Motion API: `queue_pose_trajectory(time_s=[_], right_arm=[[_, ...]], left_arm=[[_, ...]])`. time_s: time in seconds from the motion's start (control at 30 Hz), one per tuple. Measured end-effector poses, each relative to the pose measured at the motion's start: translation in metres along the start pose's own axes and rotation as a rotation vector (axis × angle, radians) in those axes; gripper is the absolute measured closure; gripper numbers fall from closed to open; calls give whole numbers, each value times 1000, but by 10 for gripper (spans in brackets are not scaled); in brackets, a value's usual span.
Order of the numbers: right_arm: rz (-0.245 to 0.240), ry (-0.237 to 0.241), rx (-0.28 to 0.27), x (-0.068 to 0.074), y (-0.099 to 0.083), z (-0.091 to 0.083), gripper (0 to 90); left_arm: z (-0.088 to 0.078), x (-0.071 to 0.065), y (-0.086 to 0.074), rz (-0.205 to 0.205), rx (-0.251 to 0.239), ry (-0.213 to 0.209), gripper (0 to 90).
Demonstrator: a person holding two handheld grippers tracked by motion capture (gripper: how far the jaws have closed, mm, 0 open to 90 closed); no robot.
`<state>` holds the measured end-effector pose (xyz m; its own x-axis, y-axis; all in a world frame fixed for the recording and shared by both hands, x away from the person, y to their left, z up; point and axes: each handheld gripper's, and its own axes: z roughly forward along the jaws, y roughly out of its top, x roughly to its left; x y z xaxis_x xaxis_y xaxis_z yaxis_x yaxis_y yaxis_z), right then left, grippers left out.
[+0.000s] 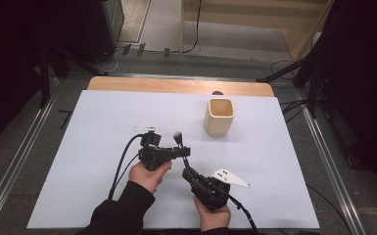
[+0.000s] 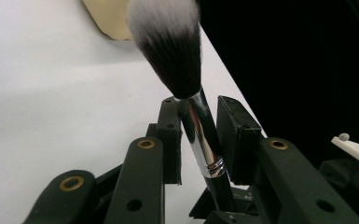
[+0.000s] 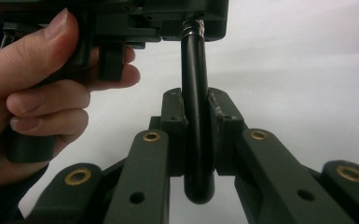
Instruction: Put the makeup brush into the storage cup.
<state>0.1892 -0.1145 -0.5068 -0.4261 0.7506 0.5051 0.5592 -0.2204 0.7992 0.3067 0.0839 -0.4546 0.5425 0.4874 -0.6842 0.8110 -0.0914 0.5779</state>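
A makeup brush with black-and-white bristles, a silver ferrule and a black handle is held upright above the white table between both grippers. My left gripper sits around the ferrule, its jaws close on either side just below the bristles. My right gripper is below it, shut on the black handle; its jaws press on both sides and the handle's rounded end pokes out beneath them. In the right gripper view the left gripper and the hand holding it are just above.
A pale wooden square cup stands open-topped on the white sheet, beyond and to the right of the grippers; it also appears at the top of the left gripper view. Dark floor and stands surround the table.
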Motion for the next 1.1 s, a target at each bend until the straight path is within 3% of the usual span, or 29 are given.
queue_pose_trajectory(time_s=[0.73,0.93,1.1], right_arm=[[16,22,37,2,2,3,788],[38,28,39,0,5,2,648],[31,45,59,-2,10,1,551]], left_arm=[[-4,4,3,-76,13,-101,795],[-7,7,5,-78,6,-92,794],[-13,7,5,-51,23,-74,794]])
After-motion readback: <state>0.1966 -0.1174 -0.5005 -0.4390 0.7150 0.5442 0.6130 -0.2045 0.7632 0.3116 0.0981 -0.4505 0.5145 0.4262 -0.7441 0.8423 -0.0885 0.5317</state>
